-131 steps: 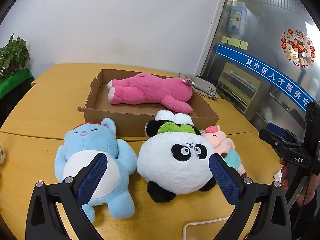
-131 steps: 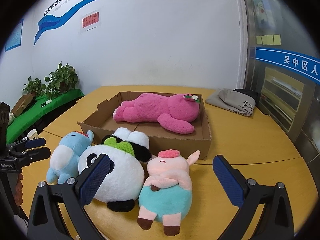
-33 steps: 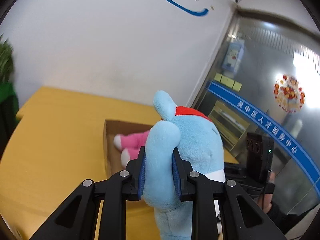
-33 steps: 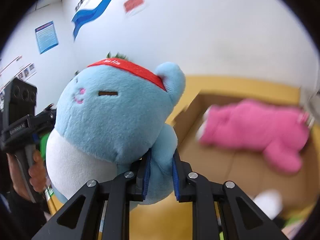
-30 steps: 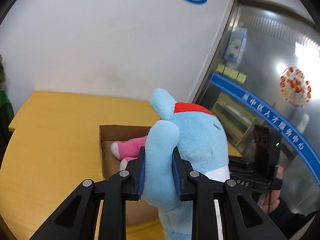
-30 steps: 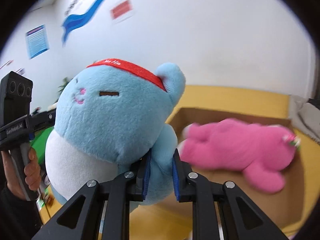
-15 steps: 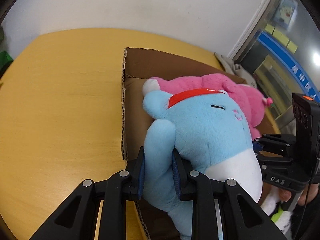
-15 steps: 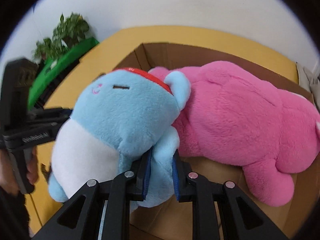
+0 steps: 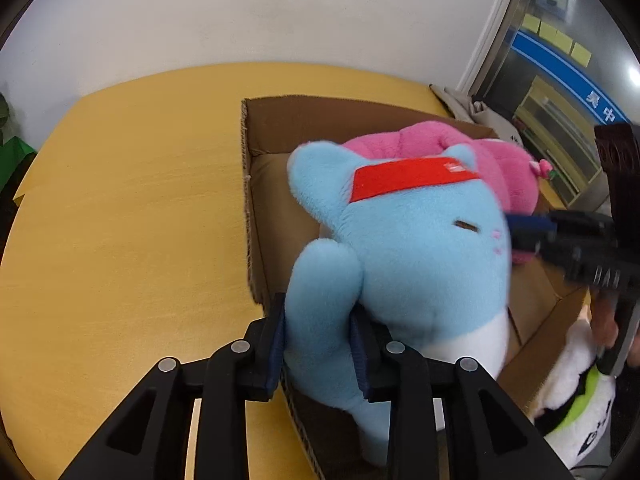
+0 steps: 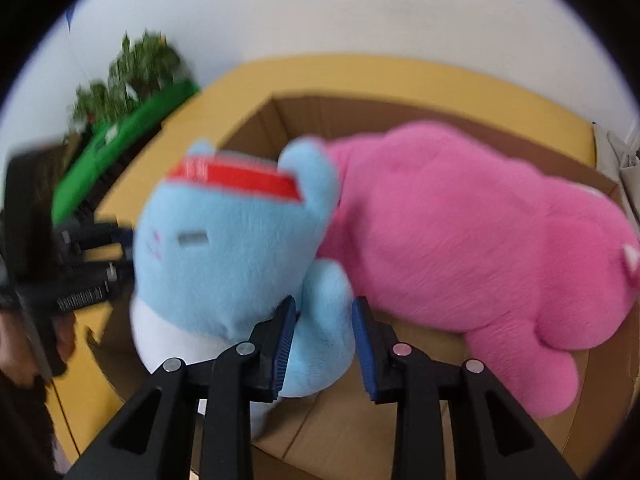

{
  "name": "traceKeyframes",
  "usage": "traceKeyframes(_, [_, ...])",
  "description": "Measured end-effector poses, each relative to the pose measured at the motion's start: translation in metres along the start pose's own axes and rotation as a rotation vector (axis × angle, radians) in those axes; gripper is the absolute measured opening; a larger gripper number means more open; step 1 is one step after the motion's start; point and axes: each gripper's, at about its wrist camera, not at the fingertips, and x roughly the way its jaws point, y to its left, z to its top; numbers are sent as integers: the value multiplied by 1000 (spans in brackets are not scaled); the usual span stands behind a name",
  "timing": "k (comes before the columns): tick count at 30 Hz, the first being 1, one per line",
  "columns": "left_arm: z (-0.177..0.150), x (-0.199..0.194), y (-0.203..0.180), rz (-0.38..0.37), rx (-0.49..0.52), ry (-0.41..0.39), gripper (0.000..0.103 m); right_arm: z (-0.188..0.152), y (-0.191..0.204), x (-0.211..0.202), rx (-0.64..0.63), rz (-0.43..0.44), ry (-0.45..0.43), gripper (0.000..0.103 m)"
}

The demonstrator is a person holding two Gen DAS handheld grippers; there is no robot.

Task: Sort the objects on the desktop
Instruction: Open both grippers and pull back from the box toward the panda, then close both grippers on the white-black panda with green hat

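Note:
A blue plush with a red headband [image 9: 416,248] hangs over the left end of the cardboard box [image 9: 256,184], against the pink plush [image 9: 404,140] that lies inside. My left gripper [image 9: 318,344] is shut on one arm of the blue plush. My right gripper [image 10: 324,340] has its pads [image 10: 285,344] around the other arm [image 10: 326,312], with a small gap on the right pad's side. The blue plush [image 10: 232,248], the pink plush [image 10: 472,232] and the box [image 10: 288,120] also show in the right wrist view, which is blurred.
The box stands on a yellow wooden table [image 9: 120,220]. A panda plush [image 9: 576,408] lies at the box's near right corner. A grey folded cloth [image 9: 476,108] lies behind the box. Green plants [image 10: 132,64] stand at the far left.
Both grippers have carried the blue plush from above the table down into the left end of the box, against the pink plush. The right gripper's jaws have opened slightly.

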Motion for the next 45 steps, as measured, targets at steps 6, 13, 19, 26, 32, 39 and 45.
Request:
traceKeyframes(6, [-17, -35, -3, 29, -29, -122, 102, 5, 21, 14, 36, 44, 22, 57])
traceKeyframes(13, [-40, -100, -31, 33, -47, -247, 102, -33, 29, -75, 7, -30, -155, 70])
traceKeyframes(19, [-79, -166, -101, 45, 5, -391, 103, -108, 52, -187, -55, -162, -380, 82])
traceKeyframes(26, [-117, -171, -183, 58, 38, -375, 103, -180, 57, -233, -10, -254, -417, 82])
traceKeyframes(32, [-140, -177, -223, -10, 43, -385, 103, -214, 58, -263, -9, -291, -432, 82])
traceKeyframes(39, [-149, -180, -236, -64, 15, -377, 103, -232, 58, -282, -3, -307, -438, 82])
traceKeyframes(45, [-153, -178, -240, -71, 11, -377, 103, -237, 59, -279, -17, -322, -429, 82])
